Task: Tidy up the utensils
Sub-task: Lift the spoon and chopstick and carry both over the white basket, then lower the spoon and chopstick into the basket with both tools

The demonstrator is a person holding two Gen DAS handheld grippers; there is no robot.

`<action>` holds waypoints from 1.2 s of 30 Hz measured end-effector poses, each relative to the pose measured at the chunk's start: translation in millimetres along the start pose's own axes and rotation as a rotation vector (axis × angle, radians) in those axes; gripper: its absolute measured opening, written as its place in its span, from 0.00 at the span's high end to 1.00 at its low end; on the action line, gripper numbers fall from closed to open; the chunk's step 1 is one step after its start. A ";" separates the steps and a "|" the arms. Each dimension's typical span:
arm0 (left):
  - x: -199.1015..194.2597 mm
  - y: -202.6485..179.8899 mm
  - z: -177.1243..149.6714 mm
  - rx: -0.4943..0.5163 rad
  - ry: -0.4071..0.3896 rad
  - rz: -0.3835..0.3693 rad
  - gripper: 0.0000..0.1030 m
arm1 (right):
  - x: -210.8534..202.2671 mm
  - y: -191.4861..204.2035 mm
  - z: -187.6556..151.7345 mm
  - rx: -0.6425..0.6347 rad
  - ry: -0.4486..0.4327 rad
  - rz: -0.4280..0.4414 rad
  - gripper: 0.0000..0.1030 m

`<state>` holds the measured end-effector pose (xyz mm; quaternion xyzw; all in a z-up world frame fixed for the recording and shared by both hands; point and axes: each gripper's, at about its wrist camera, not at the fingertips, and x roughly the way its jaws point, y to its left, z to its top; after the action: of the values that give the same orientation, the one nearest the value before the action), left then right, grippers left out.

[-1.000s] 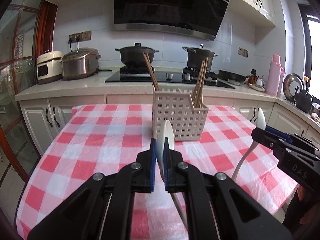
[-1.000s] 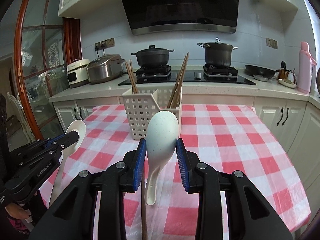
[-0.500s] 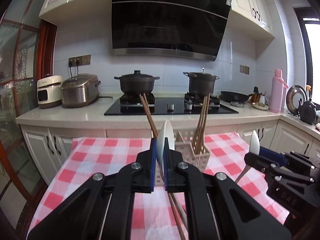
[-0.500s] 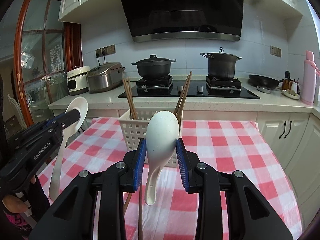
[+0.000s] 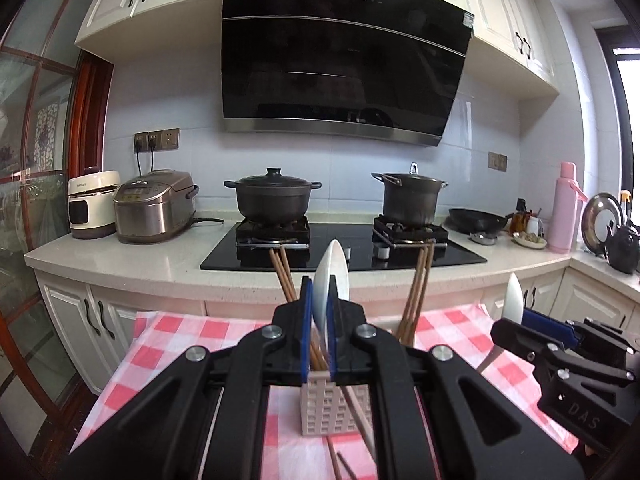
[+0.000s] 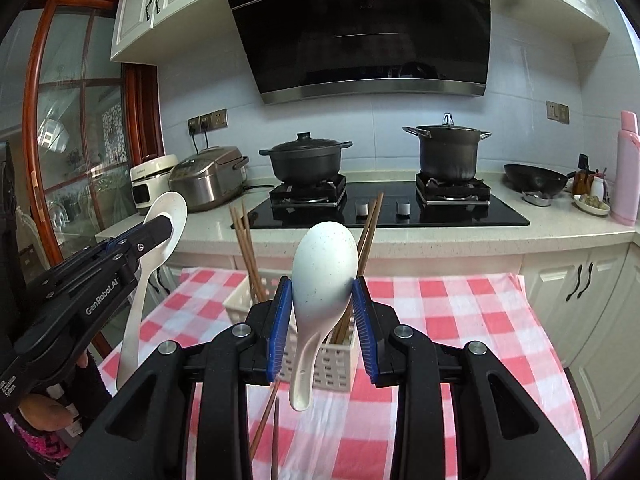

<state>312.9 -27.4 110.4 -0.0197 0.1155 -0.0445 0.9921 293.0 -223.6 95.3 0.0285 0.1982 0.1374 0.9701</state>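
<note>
My left gripper is shut on a white ceramic spoon, bowl up, handle hanging down; it also shows in the right wrist view. My right gripper is shut on a second white spoon, bowl up, handle down; its bowl edge shows in the left wrist view. Both hang above a white perforated utensil basket on the red-checked tablecloth. The basket holds two groups of brown chopsticks, left and right. Loose chopsticks lie on the cloth near me.
Behind the table is a counter with a black hob, two dark pots, a rice cooker, a white appliance, a pan and a pink flask. A range hood hangs above.
Both grippers have risen with their spoons and tilted up. The basket has dropped low in both views and the hood and cabinets now fill the top.
</note>
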 end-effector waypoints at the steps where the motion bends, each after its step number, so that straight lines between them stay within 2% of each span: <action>1: 5.1 0.4 2.9 -0.002 -0.005 0.005 0.94 | 1.6 -0.8 1.9 0.002 -0.001 0.001 0.70; 8: 35.5 7.9 15.2 -0.037 -0.024 0.047 0.94 | 20.7 0.5 16.7 -0.014 -0.018 0.015 0.70; 20: 83.6 4.6 13.2 -0.033 -0.047 0.112 0.94 | 52.5 -14.1 23.4 0.013 -0.023 0.011 0.70; 36: 135.0 6.4 5.7 -0.004 -0.052 0.172 0.93 | 91.2 -18.5 17.6 -0.017 -0.016 0.022 0.70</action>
<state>445.6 -33.4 85.0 -0.0131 0.0912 0.0419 0.9949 385.2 -216.0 75.2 0.0236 0.1891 0.1497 0.9702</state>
